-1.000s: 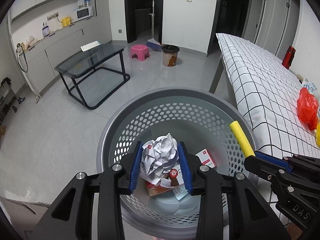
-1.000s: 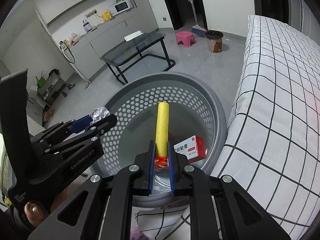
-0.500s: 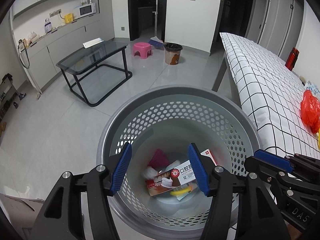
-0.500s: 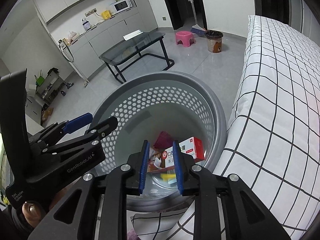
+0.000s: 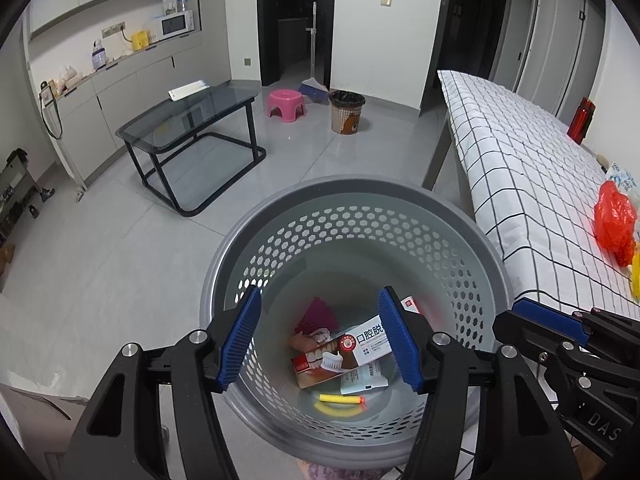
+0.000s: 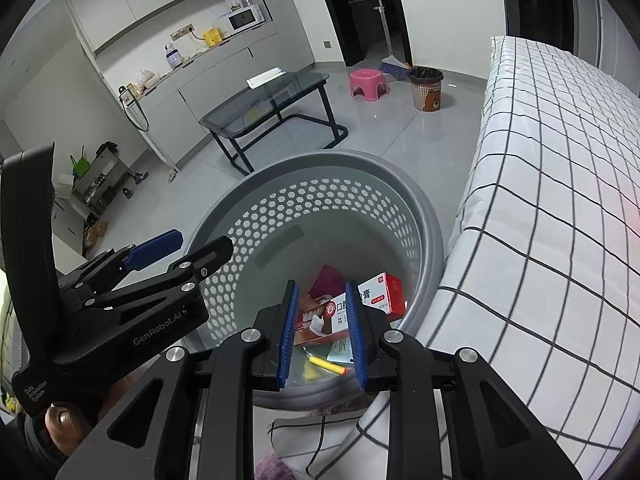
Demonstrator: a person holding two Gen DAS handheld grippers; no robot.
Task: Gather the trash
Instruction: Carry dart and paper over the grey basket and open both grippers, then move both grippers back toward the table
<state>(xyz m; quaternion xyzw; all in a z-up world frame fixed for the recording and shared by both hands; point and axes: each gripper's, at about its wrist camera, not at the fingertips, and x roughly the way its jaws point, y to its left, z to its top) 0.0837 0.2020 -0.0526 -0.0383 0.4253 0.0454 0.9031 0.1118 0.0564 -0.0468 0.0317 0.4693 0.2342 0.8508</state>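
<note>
A grey perforated basket (image 5: 352,184) (image 6: 320,160) stands on the floor beside the table. At its bottom lie a red and white toothpaste box (image 5: 340,356) (image 6: 384,292), a yellow foam stick (image 5: 340,399) (image 6: 326,365), a pale blue packet (image 5: 360,378) and a pink piece (image 5: 316,314). My left gripper (image 5: 318,292) hangs over the basket, its jaws opening with nothing between them. My right gripper (image 6: 322,286) hovers over the basket's right side, slightly open, and holds nothing. It also shows at the right in the left wrist view (image 5: 532,312).
A table with a checkered cloth (image 5: 520,160) runs along the right and carries a red plastic bag (image 5: 614,220) and a red bottle (image 5: 580,120). Farther off stand a glass table (image 5: 188,116), a pink stool (image 5: 285,104) and a small wicker bin (image 5: 346,112).
My left jaws opened and let the crumpled paper ball fall into the basket. My right jaws opened a little and the yellow foam stick fell in too.
</note>
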